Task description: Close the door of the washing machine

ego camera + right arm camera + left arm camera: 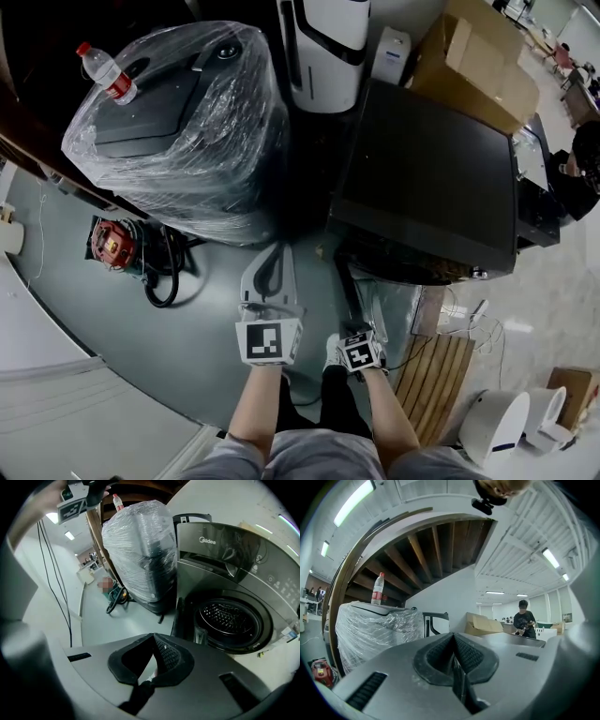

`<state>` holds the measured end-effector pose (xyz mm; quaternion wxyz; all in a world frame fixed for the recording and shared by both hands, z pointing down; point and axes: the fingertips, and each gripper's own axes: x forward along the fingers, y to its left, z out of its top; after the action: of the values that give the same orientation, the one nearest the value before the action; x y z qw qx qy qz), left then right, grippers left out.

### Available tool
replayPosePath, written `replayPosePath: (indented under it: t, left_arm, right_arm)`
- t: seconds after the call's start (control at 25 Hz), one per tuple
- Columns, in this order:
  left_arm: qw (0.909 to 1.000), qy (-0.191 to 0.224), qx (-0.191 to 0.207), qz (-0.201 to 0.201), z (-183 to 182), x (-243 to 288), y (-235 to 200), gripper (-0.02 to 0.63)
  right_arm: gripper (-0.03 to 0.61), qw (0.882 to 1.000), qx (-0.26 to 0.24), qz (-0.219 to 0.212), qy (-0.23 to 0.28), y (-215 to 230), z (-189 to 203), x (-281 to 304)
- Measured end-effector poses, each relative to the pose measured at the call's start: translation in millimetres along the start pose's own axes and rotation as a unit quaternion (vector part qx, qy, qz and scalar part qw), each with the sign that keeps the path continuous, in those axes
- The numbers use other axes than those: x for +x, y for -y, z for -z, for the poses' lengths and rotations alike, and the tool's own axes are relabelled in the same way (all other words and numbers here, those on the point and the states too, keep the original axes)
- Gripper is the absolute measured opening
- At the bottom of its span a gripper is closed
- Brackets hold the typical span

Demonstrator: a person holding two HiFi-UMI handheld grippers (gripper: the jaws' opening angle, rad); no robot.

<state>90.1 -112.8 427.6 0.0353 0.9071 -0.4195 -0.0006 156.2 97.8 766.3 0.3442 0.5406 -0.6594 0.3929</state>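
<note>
Near: left gripper (453, 641) held high, jaws pressed together, nothing between. Right gripper (153, 641) lower, jaws likewise together, empty, pointing at washing machine (234, 573) just ahead. Door (180, 617) hanging open at left of round opening, seen edge-on; steel drum (229, 618) exposed. Left of machine: plastic-wrapped appliance (178, 131), water bottle (108, 73) on top. Behind: cardboard box (473, 61). Far back: person (525, 618) standing.
</note>
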Motion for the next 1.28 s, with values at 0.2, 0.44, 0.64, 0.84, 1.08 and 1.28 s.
replayPosePath:
  t: [0.2,0.44,0.64,0.84,1.08,1.28]
  left_arm:
    - [0.9999,-0.003,0.000,0.013,5,11,18,0.002]
    - [0.9997,-0.010,-0.001,0.020,13,21,31,0.002]
    - [0.9997,-0.013,0.003,0.021,17,28,37,0.002]
    - [0.9996,-0.017,0.005,0.023,23,35,42,0.002]
    - [0.9995,-0.024,0.004,0.019,29,41,42,0.002]
    - [0.9994,-0.029,0.011,0.017,33,42,38,0.002]
  right_arm:
    - [0.000,1.000,-0.003,0.026,-0.007,30,5,-9]
    - [0.000,0.998,-0.007,0.061,-0.019,65,12,-7]
    - [0.000,0.996,0.018,0.090,-0.007,105,10,-10]
    - [0.000,0.994,0.000,0.110,-0.003,139,1,-7]
    - [0.000,0.989,0.009,0.145,0.004,187,-18,-4]
    - [-0.002,0.985,0.018,0.170,0.004,217,-35,0]
